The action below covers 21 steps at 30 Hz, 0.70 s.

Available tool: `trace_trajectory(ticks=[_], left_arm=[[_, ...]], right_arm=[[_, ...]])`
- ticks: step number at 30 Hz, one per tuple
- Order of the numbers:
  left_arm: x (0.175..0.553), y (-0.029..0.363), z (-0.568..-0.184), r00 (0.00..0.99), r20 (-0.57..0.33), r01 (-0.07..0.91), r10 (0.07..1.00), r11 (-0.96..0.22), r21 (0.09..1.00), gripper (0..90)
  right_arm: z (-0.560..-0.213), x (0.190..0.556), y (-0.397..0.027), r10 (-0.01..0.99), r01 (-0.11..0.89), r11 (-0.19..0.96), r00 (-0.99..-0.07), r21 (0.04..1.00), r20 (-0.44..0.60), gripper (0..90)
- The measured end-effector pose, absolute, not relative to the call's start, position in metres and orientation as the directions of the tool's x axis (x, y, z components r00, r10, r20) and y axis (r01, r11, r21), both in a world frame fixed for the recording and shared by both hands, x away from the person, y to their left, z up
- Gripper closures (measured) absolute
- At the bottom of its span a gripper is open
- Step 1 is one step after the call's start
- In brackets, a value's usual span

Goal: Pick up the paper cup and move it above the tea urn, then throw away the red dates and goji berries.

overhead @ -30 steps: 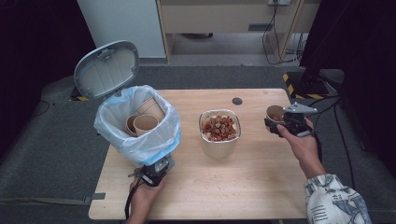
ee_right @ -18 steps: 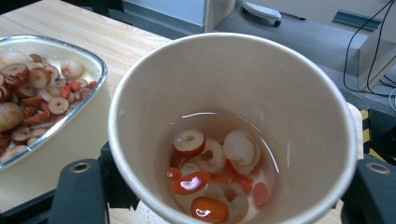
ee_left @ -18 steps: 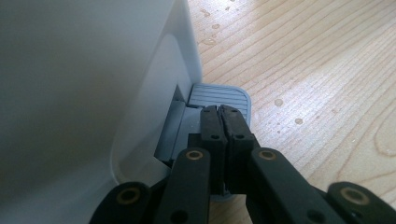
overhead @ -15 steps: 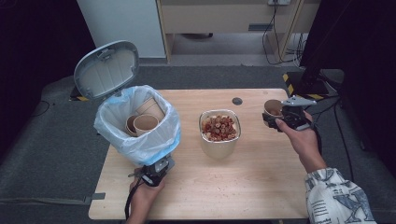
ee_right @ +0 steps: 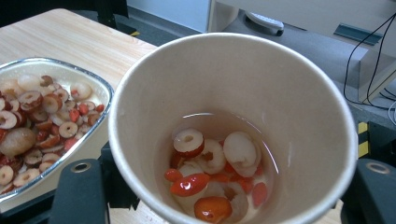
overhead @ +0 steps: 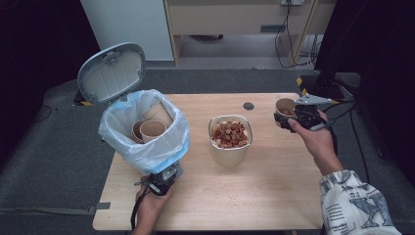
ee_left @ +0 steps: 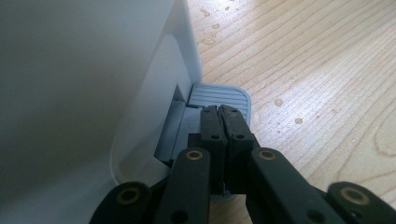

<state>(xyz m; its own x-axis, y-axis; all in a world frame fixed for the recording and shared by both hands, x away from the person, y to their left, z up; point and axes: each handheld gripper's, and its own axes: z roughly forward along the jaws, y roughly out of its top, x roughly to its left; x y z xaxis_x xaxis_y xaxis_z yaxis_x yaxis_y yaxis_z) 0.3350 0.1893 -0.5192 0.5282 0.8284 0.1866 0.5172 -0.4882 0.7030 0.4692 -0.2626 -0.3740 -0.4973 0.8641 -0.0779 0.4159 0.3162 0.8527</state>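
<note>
Wooden table (overhead: 254, 196), paper cup (ee_right: 233, 126) of fruit slices clamped between right gripper (overhead: 293, 116) fingers at 3 o'clock of metal tray (overhead: 230, 134), left gripper (ee_left: 220, 116) fingers closed empty, pressing bin pedal (ee_left: 219, 95).

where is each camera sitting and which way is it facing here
High view: above the person's side of the table, looking forward and down; both forearms, left gripper and right gripper show.
Left gripper view: on the left gripper, looking along its shut jaws at the bin pedal.
Right gripper view: on the right gripper, looking into the paper cup it clamps, fruit slices inside.
Shared: the metal tray of fruit appears in the high and right gripper views.
</note>
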Motion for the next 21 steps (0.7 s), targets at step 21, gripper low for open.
trace_trajectory(ticks=[21], left_arm=[[0.335, 0.19, -0.519, 0.527, 0.184, 0.517, 0.83, -0.485, 0.705, 87.6]], right_arm=[[-0.361, 0.491, -0.255, 0.845, 0.38, 0.364, -0.52, 0.85, -0.13, 29.8]])
